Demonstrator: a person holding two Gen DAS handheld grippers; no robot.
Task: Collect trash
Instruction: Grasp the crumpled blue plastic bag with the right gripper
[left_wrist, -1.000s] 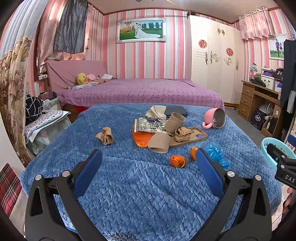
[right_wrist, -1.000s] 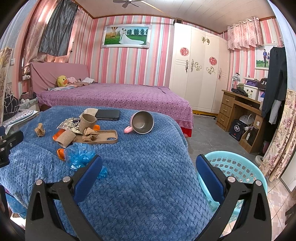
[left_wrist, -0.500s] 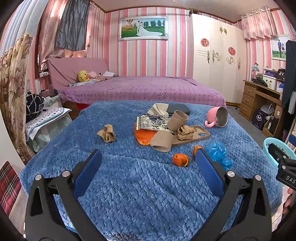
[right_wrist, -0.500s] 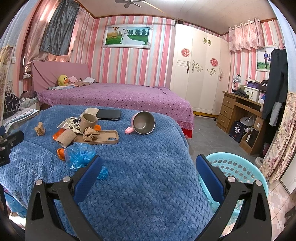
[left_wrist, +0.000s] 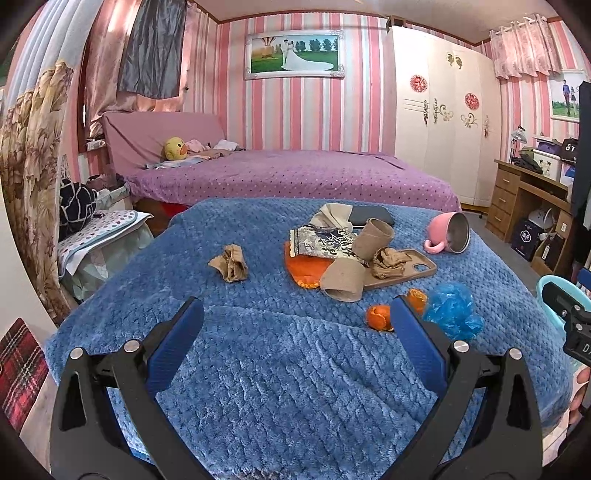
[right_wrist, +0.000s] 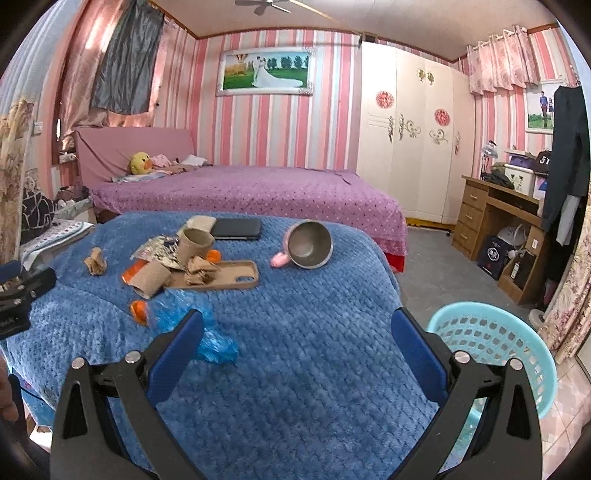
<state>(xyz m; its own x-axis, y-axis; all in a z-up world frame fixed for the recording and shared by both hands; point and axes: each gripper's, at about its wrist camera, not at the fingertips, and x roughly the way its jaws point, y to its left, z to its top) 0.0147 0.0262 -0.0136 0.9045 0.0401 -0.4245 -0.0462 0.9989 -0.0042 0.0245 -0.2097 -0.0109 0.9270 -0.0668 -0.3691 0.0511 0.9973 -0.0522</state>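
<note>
Left gripper (left_wrist: 293, 325) spread wide, holding nothing, above the blue blanket (left_wrist: 277, 369). Right gripper (right_wrist: 295, 328) likewise wide and empty. Trash strewn mid-blanket: crumpled paper (left_wrist: 229, 263) off to the left, two paper cups (left_wrist: 343, 284) by a phone case (left_wrist: 410, 267), orange peel (left_wrist: 378, 317), blue bag (left_wrist: 452, 310) nearest the right gripper. Basket (right_wrist: 491, 354) on the floor just right of the bed.

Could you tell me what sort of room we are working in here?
A home bedroom, most likely: a purple bed with a yellow duck plush, a cream wardrobe, and a framed wedding photo on the pink striped wall.
</note>
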